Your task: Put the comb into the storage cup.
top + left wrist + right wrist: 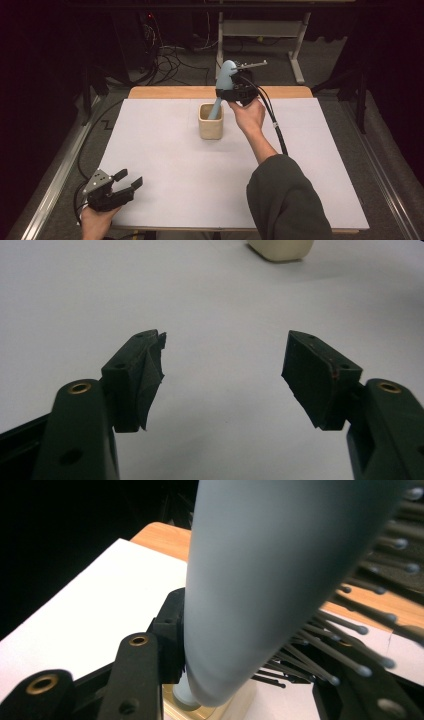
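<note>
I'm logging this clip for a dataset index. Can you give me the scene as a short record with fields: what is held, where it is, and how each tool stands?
held item: light blue hairbrush, bristles visible in the right gripper view
holder: right tool, shut on the brush
brush position: handle end down inside the cream cup, head up
cup position: upright on the white table sheet, far middle
left tool: open, nothing between its jaws, at the near left corner

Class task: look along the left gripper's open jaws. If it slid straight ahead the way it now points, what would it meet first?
Probably the cream cup. The left gripper points across bare white table cover, and the cup stands slightly right of its line, so a straight push might just pass it.
</note>
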Demonstrator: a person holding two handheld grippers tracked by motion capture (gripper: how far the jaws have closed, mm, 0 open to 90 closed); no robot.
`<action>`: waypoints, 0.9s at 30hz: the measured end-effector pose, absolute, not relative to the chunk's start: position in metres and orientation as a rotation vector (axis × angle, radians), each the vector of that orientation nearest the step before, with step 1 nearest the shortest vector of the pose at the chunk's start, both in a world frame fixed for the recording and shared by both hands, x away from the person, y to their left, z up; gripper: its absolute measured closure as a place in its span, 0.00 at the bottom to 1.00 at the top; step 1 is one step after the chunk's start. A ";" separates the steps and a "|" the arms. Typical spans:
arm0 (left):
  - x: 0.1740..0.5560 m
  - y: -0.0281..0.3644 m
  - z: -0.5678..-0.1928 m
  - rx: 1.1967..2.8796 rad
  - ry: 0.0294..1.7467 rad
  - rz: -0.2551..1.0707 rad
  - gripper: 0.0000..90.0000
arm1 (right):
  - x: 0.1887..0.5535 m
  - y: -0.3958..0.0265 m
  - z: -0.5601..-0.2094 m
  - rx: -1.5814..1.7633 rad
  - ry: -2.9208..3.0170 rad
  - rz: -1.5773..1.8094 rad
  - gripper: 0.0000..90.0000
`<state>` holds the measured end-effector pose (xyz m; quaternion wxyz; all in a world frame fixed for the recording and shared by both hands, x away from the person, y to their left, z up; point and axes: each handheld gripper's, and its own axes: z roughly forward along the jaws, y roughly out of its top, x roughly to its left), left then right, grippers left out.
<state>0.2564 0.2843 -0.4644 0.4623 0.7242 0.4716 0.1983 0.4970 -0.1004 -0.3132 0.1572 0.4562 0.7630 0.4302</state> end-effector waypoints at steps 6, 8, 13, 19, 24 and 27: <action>0.256 0.284 -0.464 1.781 1.159 0.490 0.37 | 0.498 -0.094 -0.318 1.295 2.196 1.224 0.61; 0.256 0.284 -0.464 1.782 1.158 0.489 0.37 | 0.498 -0.093 -0.319 1.292 2.201 1.220 0.61; 0.256 0.284 -0.464 1.784 1.155 0.490 0.37 | 0.499 -0.090 -0.324 1.295 2.210 1.201 0.61; 0.256 0.285 -0.464 1.781 1.153 0.484 0.37 | 0.501 -0.087 -0.330 1.302 2.219 1.176 0.61; 0.256 0.285 -0.465 1.778 1.156 0.486 0.37 | 0.500 -0.086 -0.336 1.303 2.221 1.173 0.61; 0.256 0.284 -0.464 1.781 1.155 0.485 0.37 | 0.501 -0.089 -0.341 1.313 2.218 1.173 0.61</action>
